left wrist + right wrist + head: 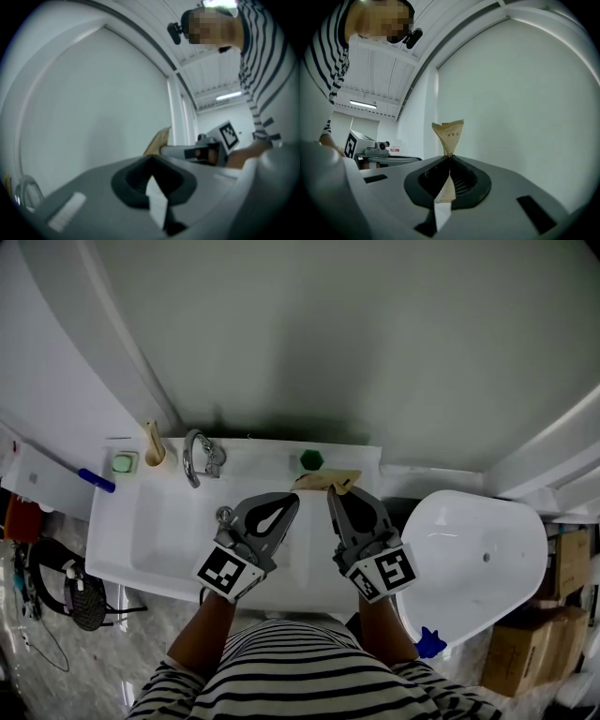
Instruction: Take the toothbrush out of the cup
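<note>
Well left of both your grippers: one pale, wood-coloured toothbrush [151, 436], standing in one beige cup [157, 459] on the back ledge of the glossy white sink [141, 549], beside one curved chrome tap [195, 460]. Your left gripper [289, 501]: grey jaws pressed together, nothing between them, well apart from the cup. Your right gripper [332, 493]: jaws pinching one tan paper packet [326, 480], zigzag-cut top edge, fanned above the pinch.
</note>
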A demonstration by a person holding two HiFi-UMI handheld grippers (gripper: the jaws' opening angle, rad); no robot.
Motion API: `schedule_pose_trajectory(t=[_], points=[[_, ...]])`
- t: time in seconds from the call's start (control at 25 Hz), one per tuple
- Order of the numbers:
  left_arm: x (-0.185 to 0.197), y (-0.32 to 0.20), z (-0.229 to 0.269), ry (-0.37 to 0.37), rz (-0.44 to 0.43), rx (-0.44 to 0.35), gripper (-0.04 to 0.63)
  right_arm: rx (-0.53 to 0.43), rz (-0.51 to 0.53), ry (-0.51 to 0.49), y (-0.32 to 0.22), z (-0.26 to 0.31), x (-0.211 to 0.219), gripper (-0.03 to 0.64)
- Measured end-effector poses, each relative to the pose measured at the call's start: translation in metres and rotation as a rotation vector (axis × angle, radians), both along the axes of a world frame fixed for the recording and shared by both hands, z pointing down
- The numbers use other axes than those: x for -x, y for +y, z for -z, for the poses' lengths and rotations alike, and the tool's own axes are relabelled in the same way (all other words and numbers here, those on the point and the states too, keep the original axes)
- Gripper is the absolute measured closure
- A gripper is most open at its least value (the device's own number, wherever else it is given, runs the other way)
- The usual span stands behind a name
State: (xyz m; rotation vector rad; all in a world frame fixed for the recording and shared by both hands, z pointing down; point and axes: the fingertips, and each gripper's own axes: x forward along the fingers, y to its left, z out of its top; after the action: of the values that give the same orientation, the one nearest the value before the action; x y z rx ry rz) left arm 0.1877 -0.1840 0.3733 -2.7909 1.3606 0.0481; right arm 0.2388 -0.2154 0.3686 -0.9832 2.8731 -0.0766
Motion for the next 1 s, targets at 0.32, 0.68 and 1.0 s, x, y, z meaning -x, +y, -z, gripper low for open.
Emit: schedule_pose_trajectory(t=[0.32, 0.68, 1.0], points=[[0.044, 0.005, 0.006, 0.057, -0.013, -0.020, 0.588, 0.011, -0.016, 0.029, 0.010, -0.004, 0.041, 0.604], [0.140, 0.023, 0.024, 0.125, -0.061, -0.116, 0.588, 0.007, -0.076, 0.004, 0.022, 0.009, 0.126, 0.604], [0.248, 0.050, 0.015, 0.117, -0.115, -0.118, 0.588, -0.057, -0.196, -0.014, 0.045, 0.029, 0.213, 0.604]])
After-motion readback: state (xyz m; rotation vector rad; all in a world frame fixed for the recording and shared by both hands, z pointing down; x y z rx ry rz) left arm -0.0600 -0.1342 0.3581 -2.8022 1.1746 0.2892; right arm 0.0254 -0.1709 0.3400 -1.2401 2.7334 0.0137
